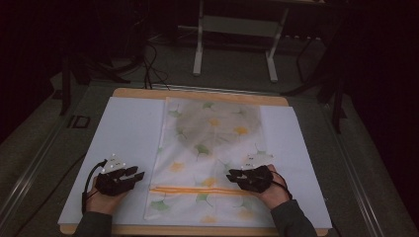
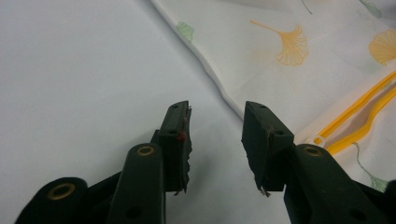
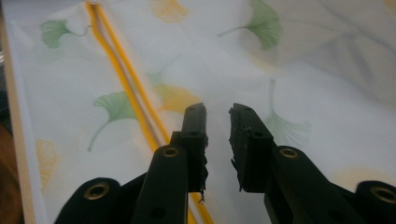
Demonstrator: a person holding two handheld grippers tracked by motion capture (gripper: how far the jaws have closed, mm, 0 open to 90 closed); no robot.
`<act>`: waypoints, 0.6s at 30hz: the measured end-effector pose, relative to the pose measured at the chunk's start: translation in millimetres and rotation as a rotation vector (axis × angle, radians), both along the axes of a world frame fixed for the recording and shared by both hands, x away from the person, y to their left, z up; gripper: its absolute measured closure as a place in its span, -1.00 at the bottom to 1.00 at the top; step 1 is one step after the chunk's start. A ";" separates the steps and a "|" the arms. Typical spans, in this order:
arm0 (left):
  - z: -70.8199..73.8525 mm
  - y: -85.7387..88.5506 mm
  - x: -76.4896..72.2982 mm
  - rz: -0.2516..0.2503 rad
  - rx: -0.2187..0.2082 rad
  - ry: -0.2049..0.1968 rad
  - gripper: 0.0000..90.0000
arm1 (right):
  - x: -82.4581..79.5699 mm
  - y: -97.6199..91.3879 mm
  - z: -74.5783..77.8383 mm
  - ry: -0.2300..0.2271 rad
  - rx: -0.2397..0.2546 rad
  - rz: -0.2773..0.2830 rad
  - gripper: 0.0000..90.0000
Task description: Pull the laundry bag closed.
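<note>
Yellow zipper point(image 1: 197, 190) is running crosswise near the printed bag's point(image 1: 210, 153) near end — we are holding both tools beside it, jaws apart and empty: the left gripper point(image 1: 140, 174) just off its left end, the right gripper point(image 1: 231, 174) over the bag.

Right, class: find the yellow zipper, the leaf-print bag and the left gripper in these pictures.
yellow zipper point(image 1: 197, 189), high view, middle of its length.
leaf-print bag point(image 1: 217, 138), high view, centre of the fabric.
left gripper point(image 2: 216, 135), left gripper view, the open gap between its fingertips.
</note>
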State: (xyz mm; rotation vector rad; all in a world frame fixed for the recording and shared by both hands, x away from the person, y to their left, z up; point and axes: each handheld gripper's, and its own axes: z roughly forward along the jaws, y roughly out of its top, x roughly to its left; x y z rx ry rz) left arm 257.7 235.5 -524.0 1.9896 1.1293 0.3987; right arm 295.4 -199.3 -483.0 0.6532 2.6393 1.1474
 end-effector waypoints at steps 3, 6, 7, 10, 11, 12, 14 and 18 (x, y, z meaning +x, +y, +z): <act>-0.5 -0.4 0.9 -0.005 0.004 0.005 0.37 | -1.9 15.3 -0.5 -0.001 0.001 0.044 0.71; -1.0 -0.8 1.1 -0.007 0.005 0.007 0.37 | -3.1 22.6 -0.4 -0.005 -0.005 0.070 0.72; -1.0 -1.0 1.1 -0.011 0.007 0.005 0.37 | -3.9 29.6 -0.5 -0.005 -0.006 0.092 0.72; -1.4 -0.9 1.5 -0.015 0.006 0.004 0.37 | -4.1 38.7 -0.5 -0.003 -0.001 0.116 0.74; -1.4 -0.9 1.5 -0.015 0.006 0.004 0.37 | -3.7 41.6 -0.8 -0.005 0.001 0.125 0.75; -2.0 -1.3 1.7 -0.013 0.006 0.007 0.37 | -3.7 44.4 -1.1 -0.002 0.007 0.134 0.76; -1.9 -1.4 1.6 -0.016 0.005 0.007 0.37 | -3.5 49.8 -1.8 0.002 0.009 0.151 0.80; -1.7 -1.1 1.8 -0.018 0.003 0.005 0.37 | -3.0 60.6 -2.9 0.002 0.004 0.175 0.81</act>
